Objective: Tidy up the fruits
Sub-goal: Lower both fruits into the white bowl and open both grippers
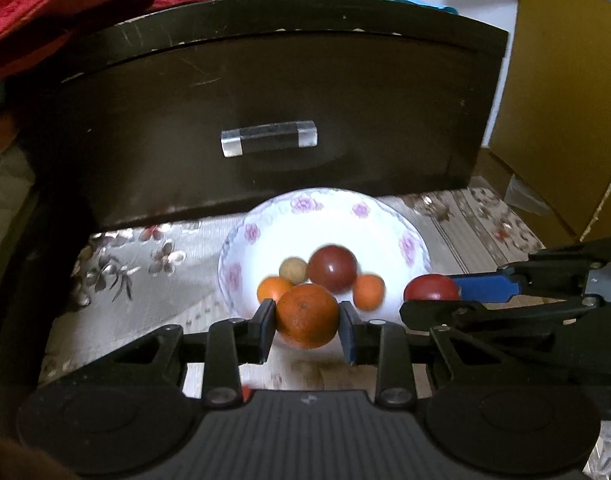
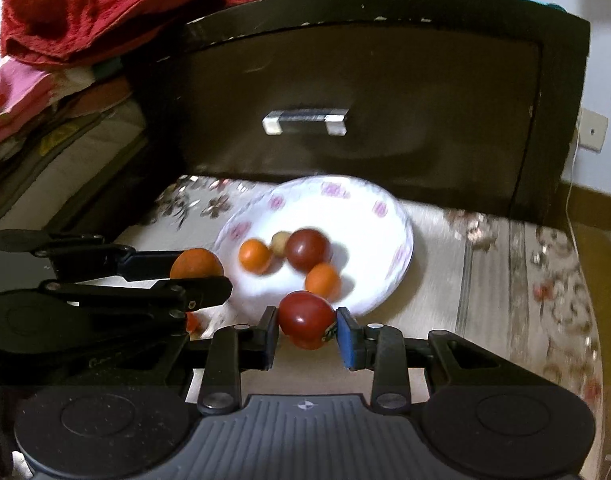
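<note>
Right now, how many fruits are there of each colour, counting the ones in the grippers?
Orange: 3, two in the bowl and, one in the left gripper.
Dark red: 2, in the bowl, in the right gripper.
Tan: 1.
Total: 6.

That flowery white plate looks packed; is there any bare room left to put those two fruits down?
The white floral plate is bare across its far half, toward the dark drawer front. Its near half is crowded: a dark red tomato, two small oranges and a pale round fruit. The flowered cloth right of the plate is free too.
</note>
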A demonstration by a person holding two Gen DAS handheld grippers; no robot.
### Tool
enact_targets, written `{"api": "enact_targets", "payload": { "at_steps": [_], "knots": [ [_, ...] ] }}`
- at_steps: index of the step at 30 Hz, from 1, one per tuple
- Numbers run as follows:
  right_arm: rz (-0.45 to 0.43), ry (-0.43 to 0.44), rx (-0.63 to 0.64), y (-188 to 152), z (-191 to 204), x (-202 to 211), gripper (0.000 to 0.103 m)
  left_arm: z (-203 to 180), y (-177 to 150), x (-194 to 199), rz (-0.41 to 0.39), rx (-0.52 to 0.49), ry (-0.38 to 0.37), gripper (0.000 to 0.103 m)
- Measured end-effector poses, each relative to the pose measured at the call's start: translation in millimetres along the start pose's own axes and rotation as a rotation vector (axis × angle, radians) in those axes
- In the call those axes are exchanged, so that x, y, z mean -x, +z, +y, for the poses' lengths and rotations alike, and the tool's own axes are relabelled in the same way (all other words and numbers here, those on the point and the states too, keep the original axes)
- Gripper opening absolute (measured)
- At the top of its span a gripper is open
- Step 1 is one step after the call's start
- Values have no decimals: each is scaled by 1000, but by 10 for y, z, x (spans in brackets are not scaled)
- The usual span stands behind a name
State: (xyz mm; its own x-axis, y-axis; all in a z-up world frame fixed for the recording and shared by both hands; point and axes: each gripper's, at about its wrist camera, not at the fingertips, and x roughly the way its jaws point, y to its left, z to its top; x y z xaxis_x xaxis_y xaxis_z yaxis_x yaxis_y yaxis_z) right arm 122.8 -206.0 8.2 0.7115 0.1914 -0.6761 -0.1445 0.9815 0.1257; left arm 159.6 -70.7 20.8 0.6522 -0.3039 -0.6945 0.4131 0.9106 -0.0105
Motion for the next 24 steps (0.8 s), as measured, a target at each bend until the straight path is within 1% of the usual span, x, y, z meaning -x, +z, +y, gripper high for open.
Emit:
{"api": "enact_targets", "payload": {
  "at_steps": [6,12,21,24],
  "knots": [
    [-20,-12,8,199,-147,-238,29,60,145,-271,-4,2,2,37],
    [-18,-13,9,249,-231,-446,30,125,187,-481,8,23,-1,37],
    [-29,-14,5,272,-290,-568,31,177,216,-583,17,54,1,39],
    [-38,-21,8,280,-293,-570,36,185,223,-571,11,62,2,39]
  ]
}}
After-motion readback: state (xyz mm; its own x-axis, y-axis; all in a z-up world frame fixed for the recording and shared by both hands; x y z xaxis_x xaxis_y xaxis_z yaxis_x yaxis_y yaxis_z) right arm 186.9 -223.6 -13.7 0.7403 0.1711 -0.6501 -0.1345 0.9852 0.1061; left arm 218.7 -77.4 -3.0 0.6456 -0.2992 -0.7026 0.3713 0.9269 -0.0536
